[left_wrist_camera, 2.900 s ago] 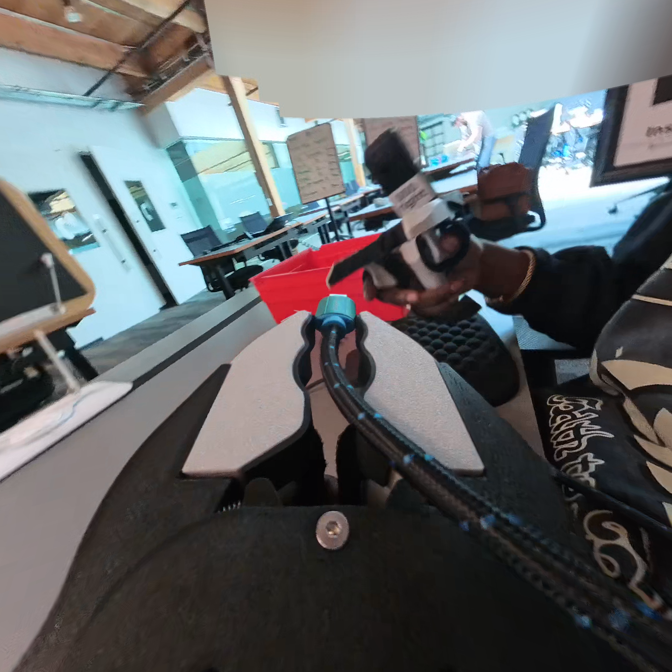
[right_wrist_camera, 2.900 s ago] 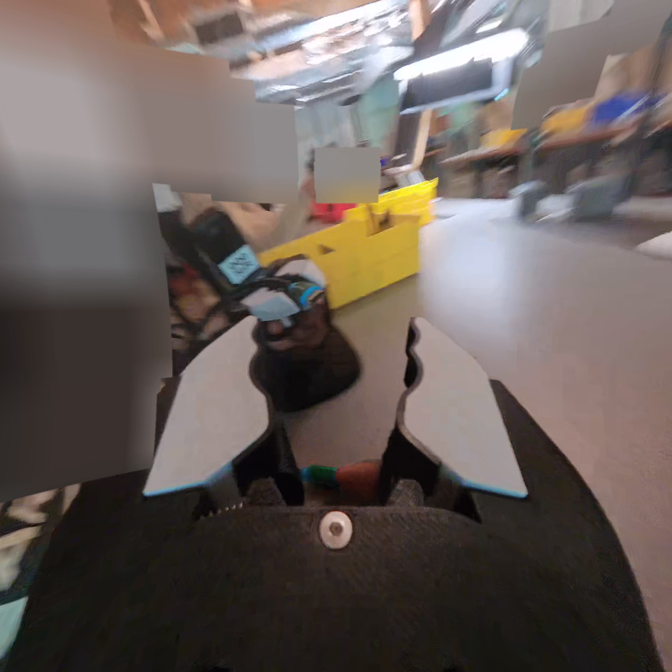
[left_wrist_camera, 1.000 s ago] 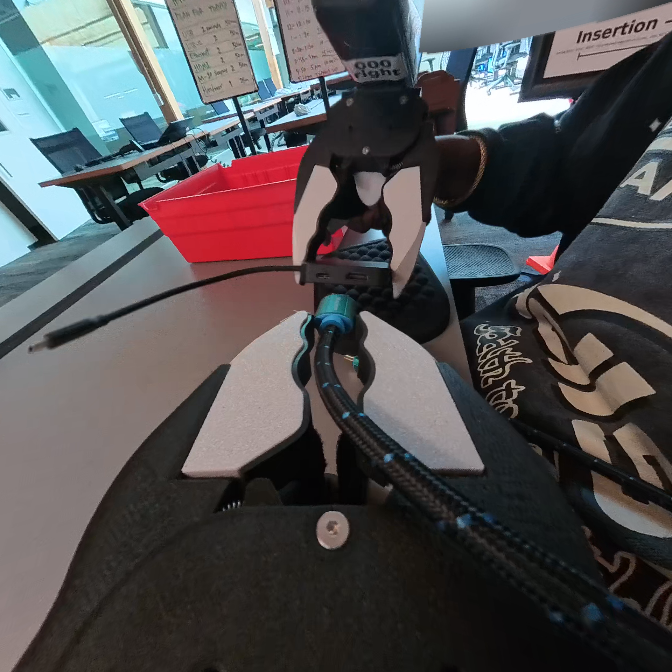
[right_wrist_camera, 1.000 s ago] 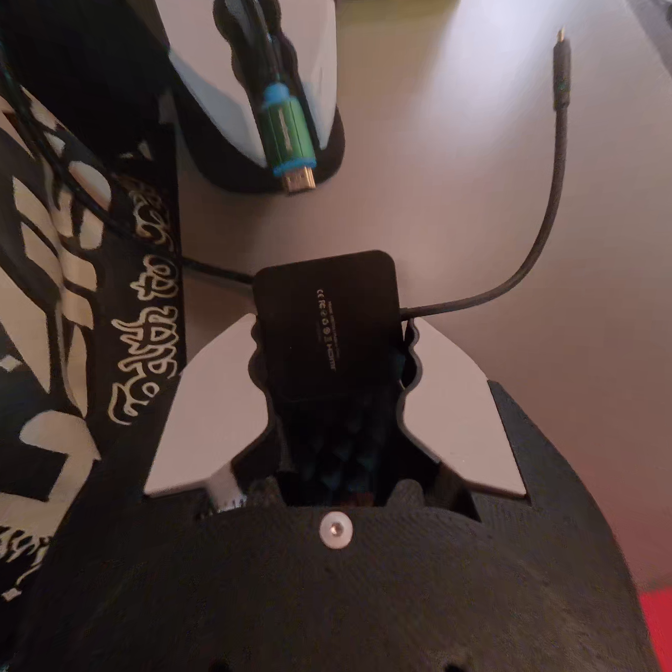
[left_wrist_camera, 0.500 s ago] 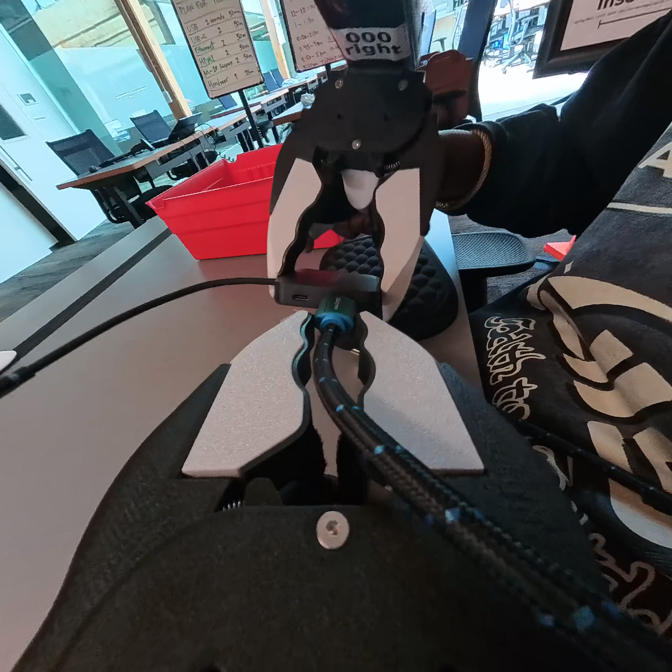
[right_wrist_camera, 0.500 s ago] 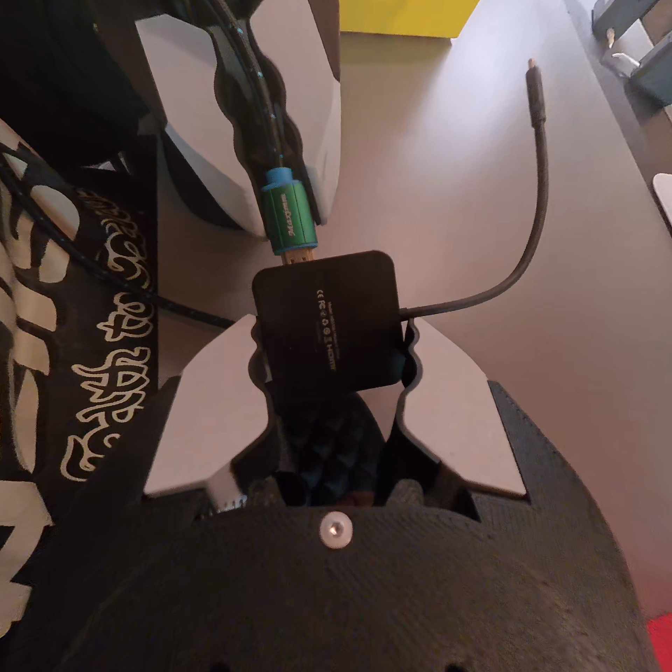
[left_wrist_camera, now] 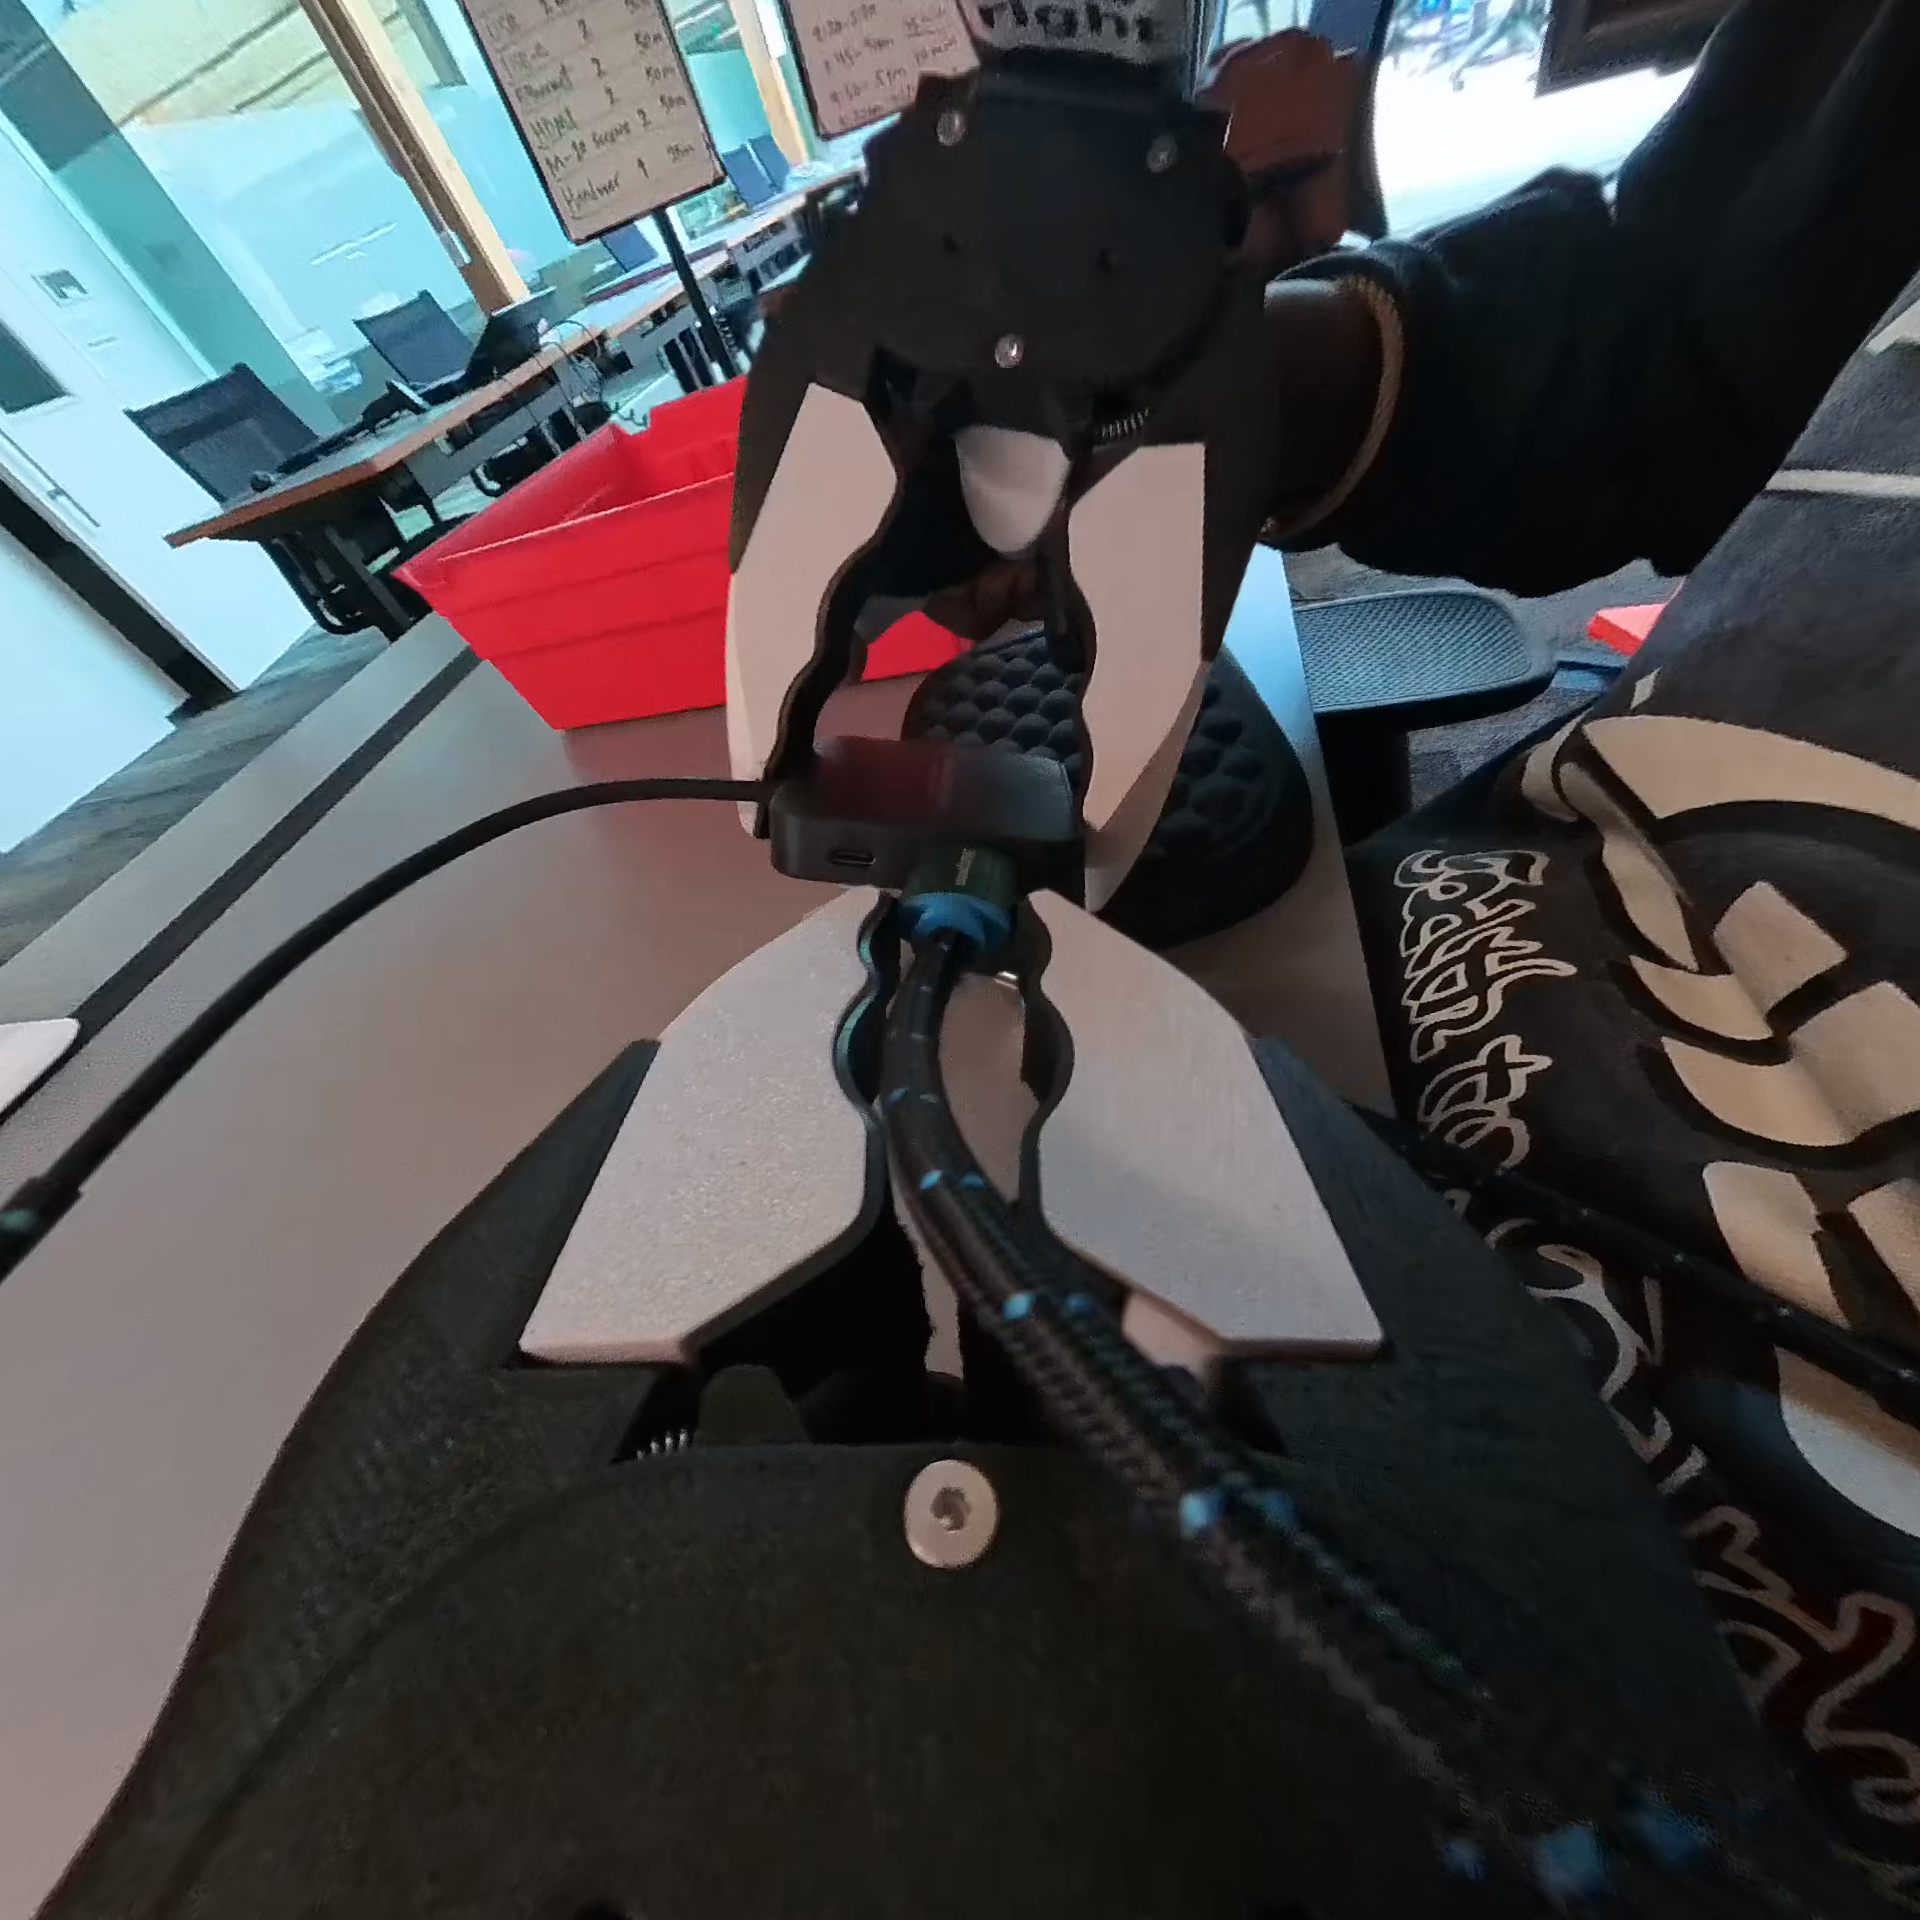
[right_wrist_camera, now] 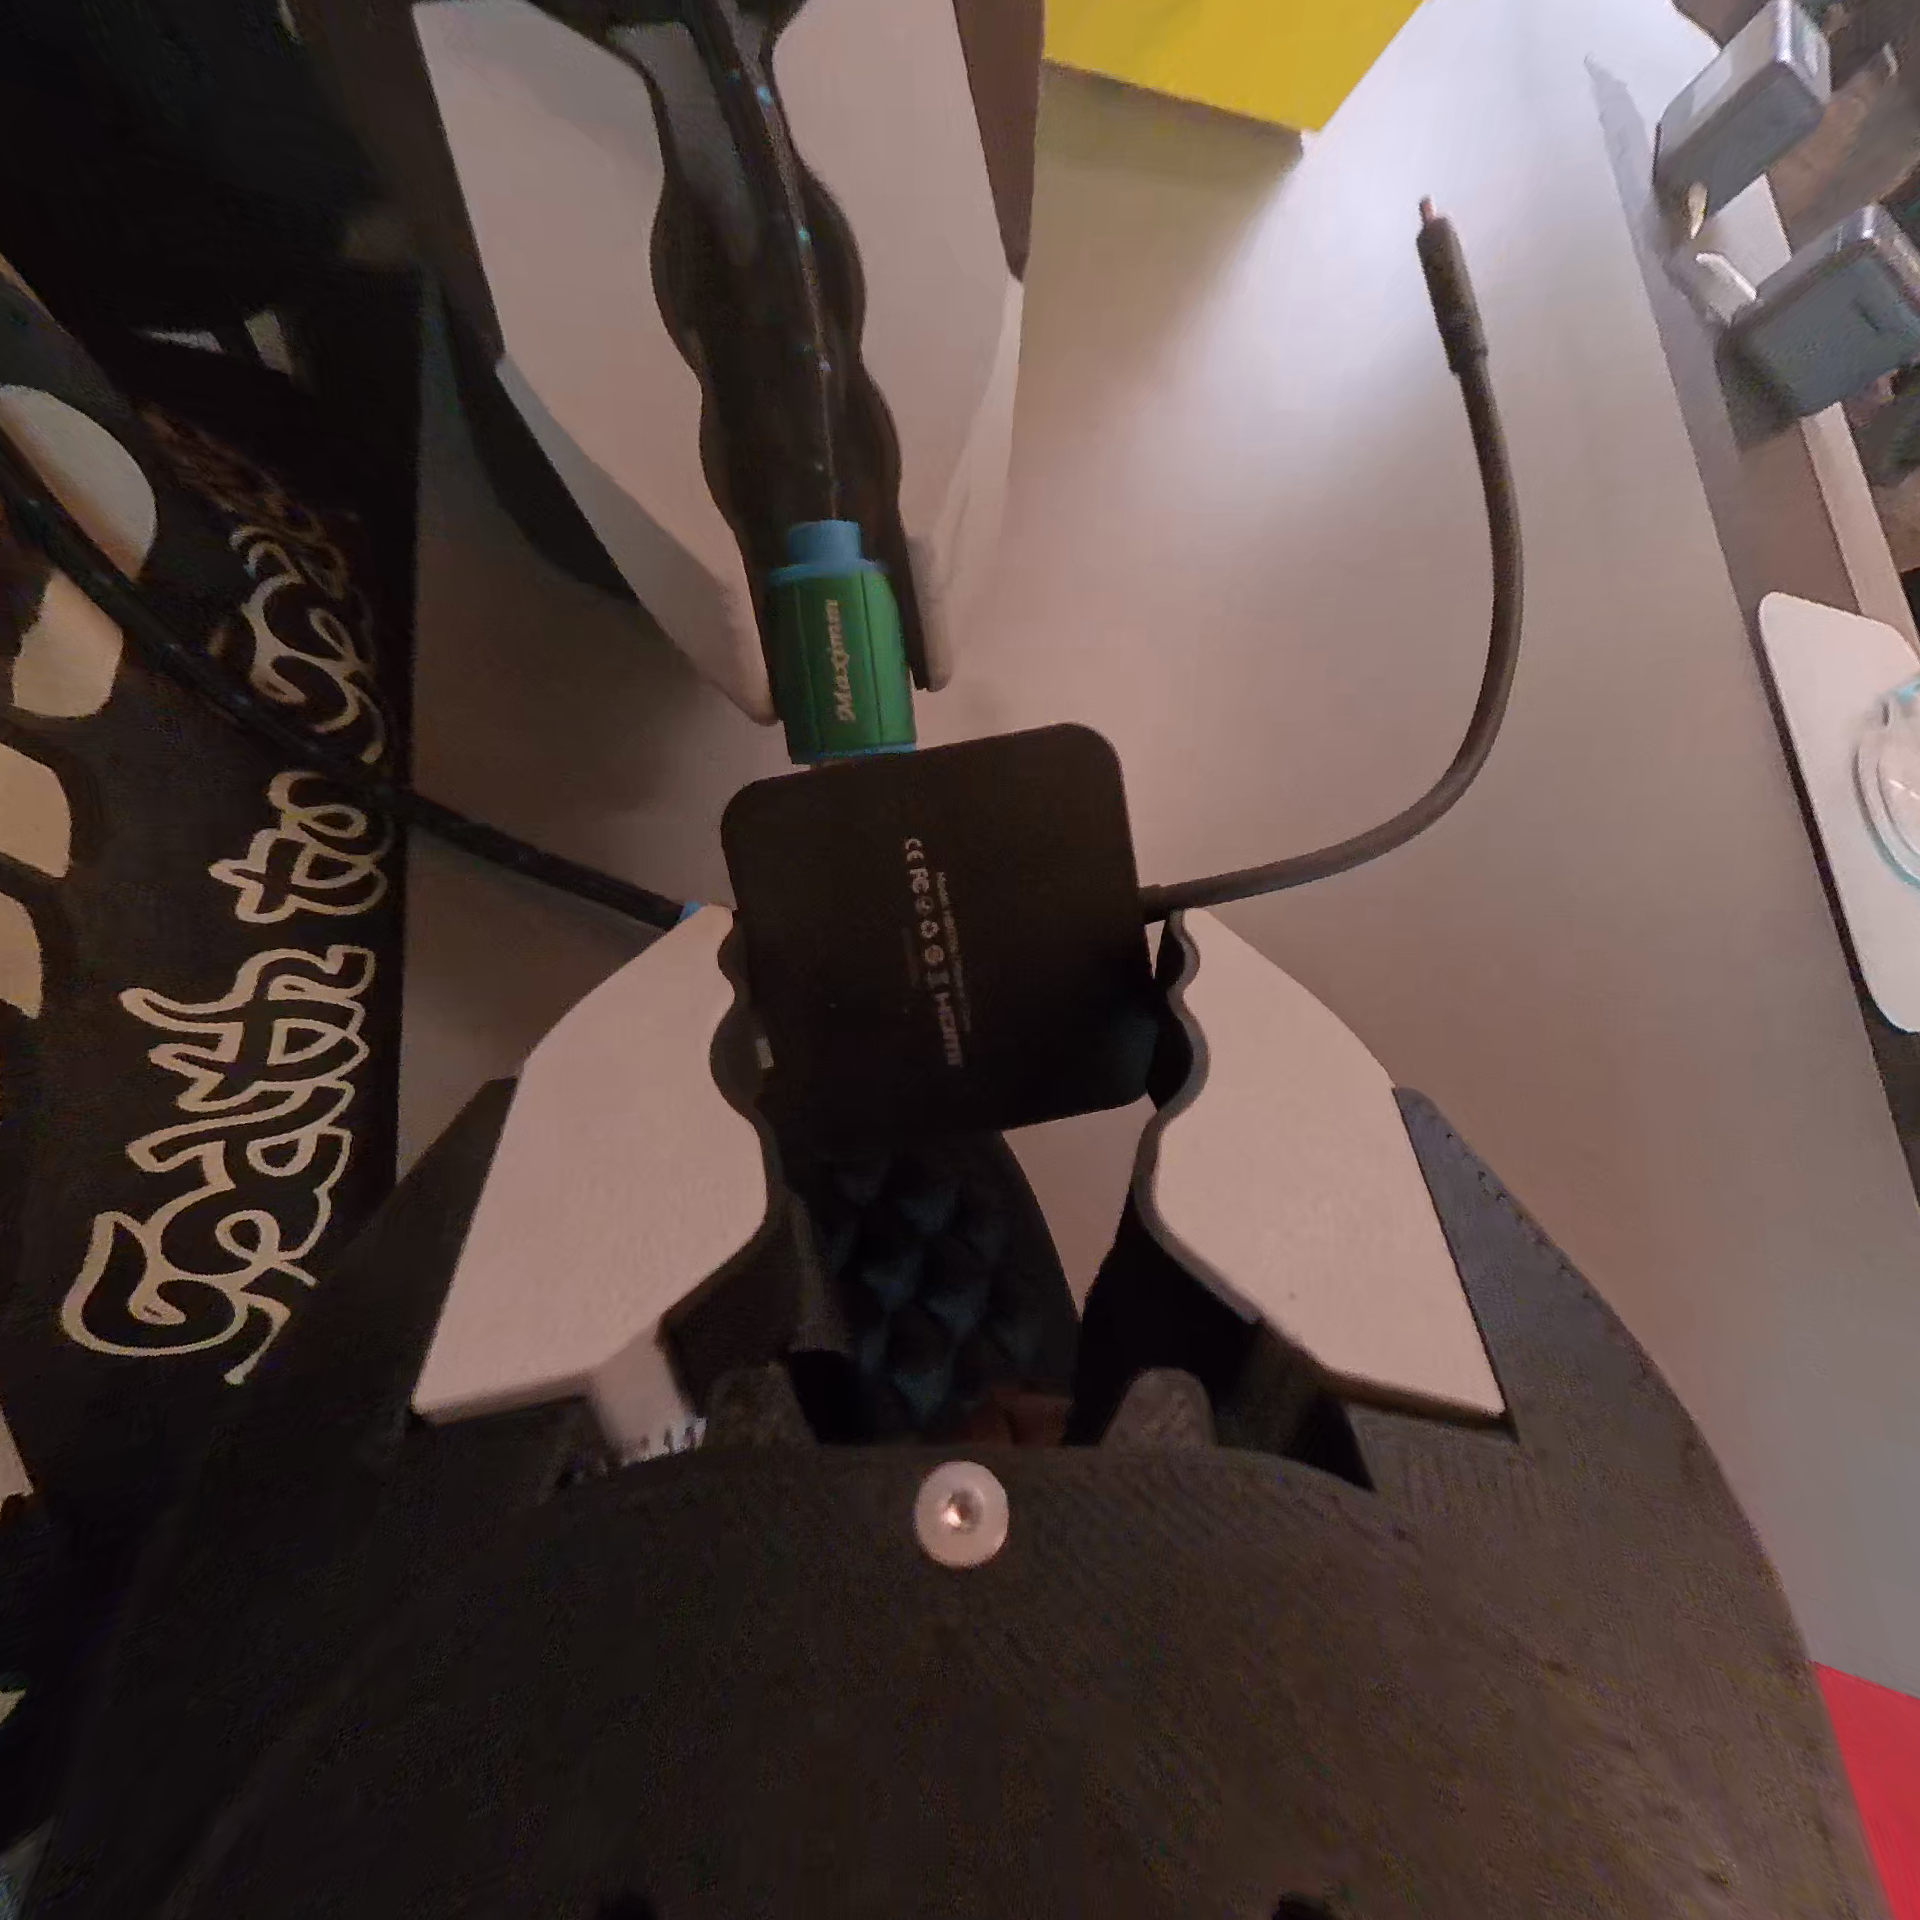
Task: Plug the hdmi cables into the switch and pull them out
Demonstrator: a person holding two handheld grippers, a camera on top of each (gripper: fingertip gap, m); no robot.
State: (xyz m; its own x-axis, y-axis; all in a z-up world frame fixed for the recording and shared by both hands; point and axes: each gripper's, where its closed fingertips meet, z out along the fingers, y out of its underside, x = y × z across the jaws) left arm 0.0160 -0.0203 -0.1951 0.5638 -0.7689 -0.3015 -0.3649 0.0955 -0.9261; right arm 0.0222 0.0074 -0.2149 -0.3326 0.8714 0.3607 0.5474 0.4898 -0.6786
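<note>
Left wrist view: nearest, the left gripper (left_wrist_camera: 951, 940) is clamped on a black braided hdmi cable with a green-and-blue plug (left_wrist_camera: 954, 883). The plug's tip meets the edge of a small flat black plastic switch box (left_wrist_camera: 920, 816), held above the grey table (left_wrist_camera: 312, 1039) between the closed fingers of the right gripper (left_wrist_camera: 925, 790). A thin black lead (right_wrist_camera: 1455, 665) trails from the switch. Beyond sits a red plastic bin (left_wrist_camera: 603, 592).

The plugging-in step looks nearly done; next, likely a straight push to seat the plug, then a straight pull out.
</note>
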